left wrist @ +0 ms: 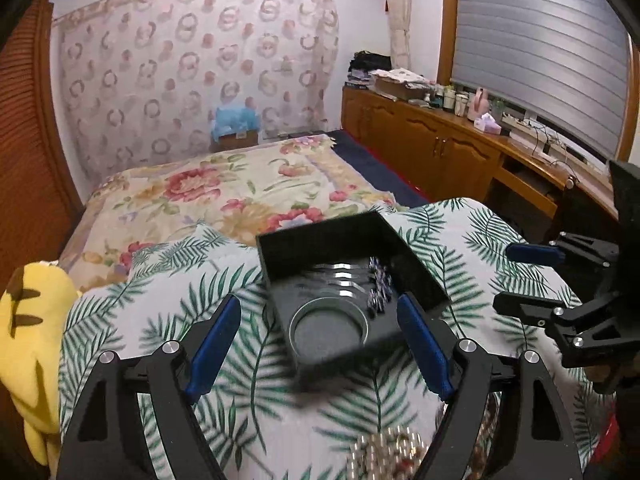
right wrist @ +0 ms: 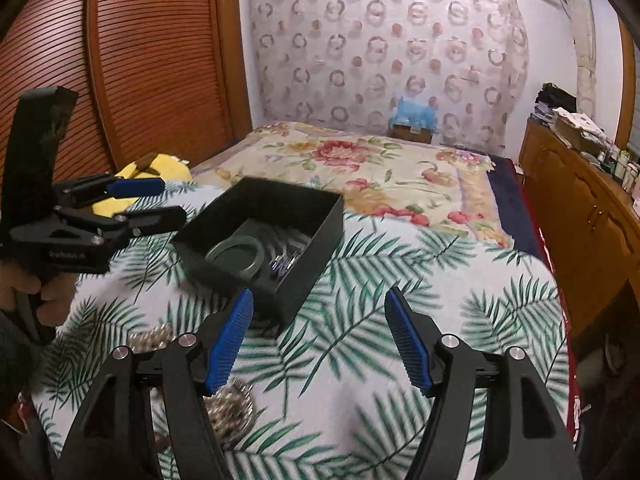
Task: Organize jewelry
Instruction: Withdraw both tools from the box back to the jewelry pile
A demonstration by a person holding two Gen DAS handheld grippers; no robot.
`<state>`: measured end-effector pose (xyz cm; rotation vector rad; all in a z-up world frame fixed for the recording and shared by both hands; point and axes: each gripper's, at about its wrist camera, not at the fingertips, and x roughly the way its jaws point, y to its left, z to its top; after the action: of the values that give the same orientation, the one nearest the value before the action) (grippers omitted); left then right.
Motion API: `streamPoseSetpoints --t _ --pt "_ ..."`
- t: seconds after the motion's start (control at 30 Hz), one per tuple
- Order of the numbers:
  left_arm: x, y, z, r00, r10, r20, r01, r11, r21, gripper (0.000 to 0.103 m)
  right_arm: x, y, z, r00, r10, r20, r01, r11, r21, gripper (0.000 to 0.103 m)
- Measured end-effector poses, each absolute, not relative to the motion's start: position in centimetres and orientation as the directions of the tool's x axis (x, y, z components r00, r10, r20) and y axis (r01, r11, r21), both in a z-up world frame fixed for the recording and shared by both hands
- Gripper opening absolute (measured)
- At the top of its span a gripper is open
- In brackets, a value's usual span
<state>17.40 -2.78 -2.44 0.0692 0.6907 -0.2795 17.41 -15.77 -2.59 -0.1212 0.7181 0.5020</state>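
Both jaw sets stand apart and empty: the left gripper (left wrist: 320,336) frames the black jewelry box (left wrist: 348,276) at frame centre, and the right gripper (right wrist: 318,340) hangs over bare leaf-print cloth (right wrist: 400,280). For the next pick, approach the loose bead jewelry (left wrist: 384,456) at the lower edge slowly, closing on one strand only. The box is open-topped, holding a green bangle (right wrist: 236,254), metal rings and dark beads.

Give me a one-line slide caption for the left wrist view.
Open left gripper facing the black jewelry box on a leaf-print cover, beads below.
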Motion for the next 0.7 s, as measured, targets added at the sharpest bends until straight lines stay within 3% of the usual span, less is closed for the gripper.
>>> streamPoseSetpoints --t 0.6,0.7 --pt "9.1 -0.4 -4.9 0.714 -0.238 -0.658 0.267 0.962 -0.059 0.077 11.5 -12.8 -6.4 0.562 0.420 -0.712 -0.514 0.853 0.097 0.070" --pt "8.1 -0.1 -5.2 0.713 -0.236 -0.660 0.262 0.963 -0.062 0.077 11.1 -12.4 -7.0 0.543 0.427 -0.723 -0.518 0.848 0.112 0.065"
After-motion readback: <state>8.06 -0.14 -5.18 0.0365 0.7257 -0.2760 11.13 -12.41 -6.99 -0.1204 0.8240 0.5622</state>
